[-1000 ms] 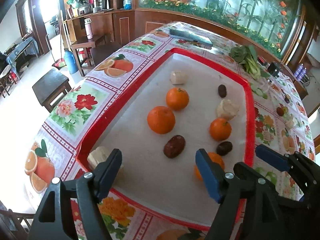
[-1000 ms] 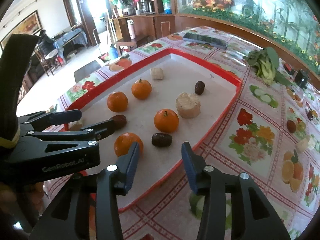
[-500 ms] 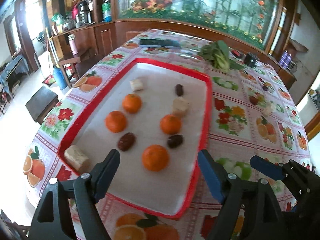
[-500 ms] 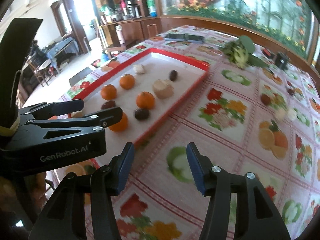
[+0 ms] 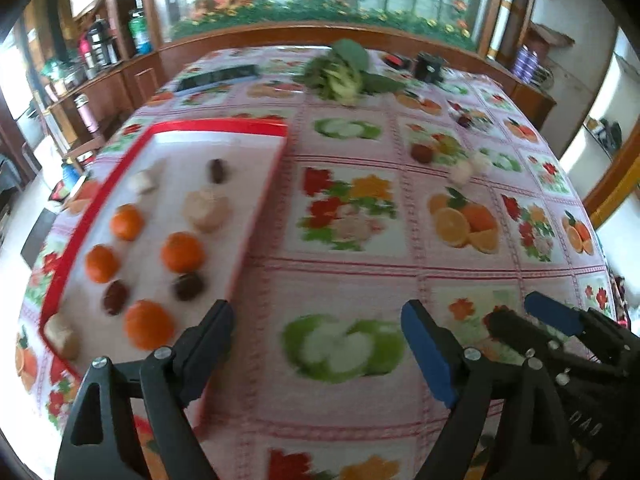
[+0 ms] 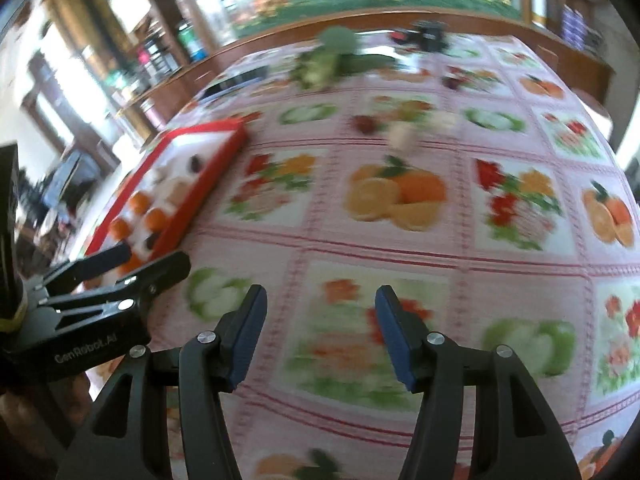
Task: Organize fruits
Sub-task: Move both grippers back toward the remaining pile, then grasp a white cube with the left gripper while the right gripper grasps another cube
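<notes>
Left view: left gripper (image 5: 318, 338) gapes wide, empty, over the tablecloth (image 5: 360, 276). The tray (image 5: 256, 216) sits left of frame, running lower left to upper centre, its oranges (image 5: 182, 252) distinct.

Right view: right gripper (image 6: 318, 320) stands wide, empty; tray (image 6: 196, 196) small, far left, blurred.

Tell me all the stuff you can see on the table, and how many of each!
tray: 1, red rim, white inside, left side
oranges: 4, orange, in tray
dark fruits: 3, brown, in tray
pale chunks: 3, beige, in tray
loose pieces: blurry, one dark red and some pale, on cloth far right
leafy greens: 1 bunch, green, far end
flat dark thing: 1, far left
tablecloth: 1, pink, fruit and flower prints
left claw: open, holding nothing
right claw: open, holding nothing
</notes>
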